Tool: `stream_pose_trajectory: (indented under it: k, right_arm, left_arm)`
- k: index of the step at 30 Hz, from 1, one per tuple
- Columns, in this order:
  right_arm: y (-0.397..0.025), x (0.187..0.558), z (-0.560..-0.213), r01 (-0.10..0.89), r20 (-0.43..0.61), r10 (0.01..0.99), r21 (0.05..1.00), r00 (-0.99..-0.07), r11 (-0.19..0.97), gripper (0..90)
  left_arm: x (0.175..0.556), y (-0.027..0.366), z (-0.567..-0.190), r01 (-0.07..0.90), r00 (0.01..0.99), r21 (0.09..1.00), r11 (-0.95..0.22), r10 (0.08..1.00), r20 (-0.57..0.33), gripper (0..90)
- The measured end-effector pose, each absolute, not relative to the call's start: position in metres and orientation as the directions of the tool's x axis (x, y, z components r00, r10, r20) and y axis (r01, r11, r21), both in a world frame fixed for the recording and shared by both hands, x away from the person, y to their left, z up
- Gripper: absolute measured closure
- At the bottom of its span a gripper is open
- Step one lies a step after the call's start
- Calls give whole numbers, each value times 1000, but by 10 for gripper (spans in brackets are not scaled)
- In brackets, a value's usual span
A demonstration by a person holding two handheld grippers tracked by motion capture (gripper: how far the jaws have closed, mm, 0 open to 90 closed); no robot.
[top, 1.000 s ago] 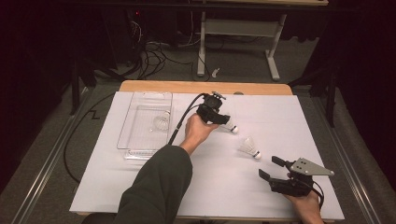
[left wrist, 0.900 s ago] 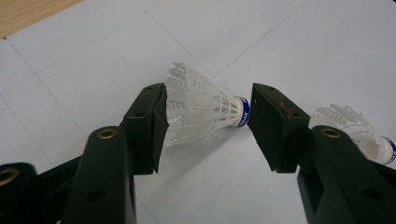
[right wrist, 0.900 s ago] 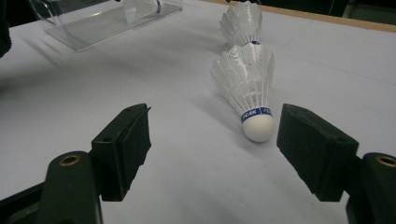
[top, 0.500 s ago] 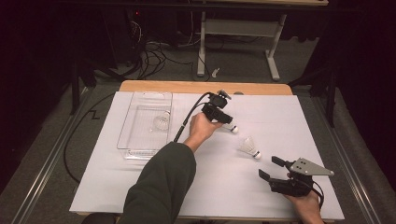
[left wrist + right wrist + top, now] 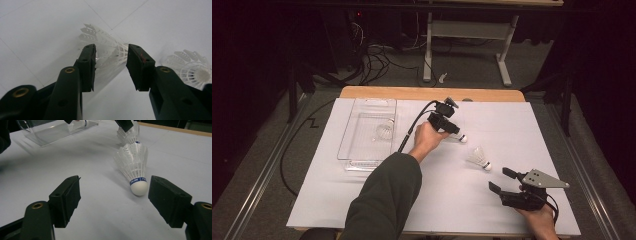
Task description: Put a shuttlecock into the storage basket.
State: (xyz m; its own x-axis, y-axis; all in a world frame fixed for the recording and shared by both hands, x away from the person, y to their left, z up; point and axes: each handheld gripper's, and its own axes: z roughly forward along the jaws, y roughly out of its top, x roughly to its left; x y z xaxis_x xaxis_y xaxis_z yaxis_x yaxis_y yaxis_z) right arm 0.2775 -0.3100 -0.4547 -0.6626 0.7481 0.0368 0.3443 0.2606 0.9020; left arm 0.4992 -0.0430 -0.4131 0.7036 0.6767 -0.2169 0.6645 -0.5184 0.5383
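The left gripper [image 5: 451,126] is hovering over the middle of the white desk [image 5: 362,200], far side, with its fingers [image 5: 86,62] spread apart on either side of a shuttlecock [image 5: 457,135]. In the left gripper view the feathered skirt of this shuttlecock [image 5: 110,51] is lying between the two pads, which are standing clear of it with a gap on each side, so nothing is gripped. The shuttlecock is lying on its side; in the high view its white cork tip is pointing toward the right edge of the desk and slightly toward the person, with its skirt under the gripper.

A second shuttlecock [image 5: 478,157] is lying nearer the person, between the two grippers and apart from both. It is also on its side, long axis slanting across the desk, cork toward the right gripper [image 5: 504,181] and feathers toward the far left. In the right gripper view its cork, ringed by a blue band, is facing the camera [image 5: 136,173].

The right gripper is resting low near the desk's front right corner, its fingers [image 5: 66,197] wide open and holding nothing.

A clear tray [image 5: 357,160] is sitting at the left of the desk, with a third shuttlecock [image 5: 384,131] inside it.
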Motion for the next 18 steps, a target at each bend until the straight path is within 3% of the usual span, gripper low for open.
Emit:
stream_pose_trajectory:
  k: [18]
  right_arm:
    - [-310, 278, -455, 346, 37, 748, 901, -663, 263, 262]
  left_arm:
    - [498, -44, -416, 650, 737, 509, -564, 630, -245, 818]
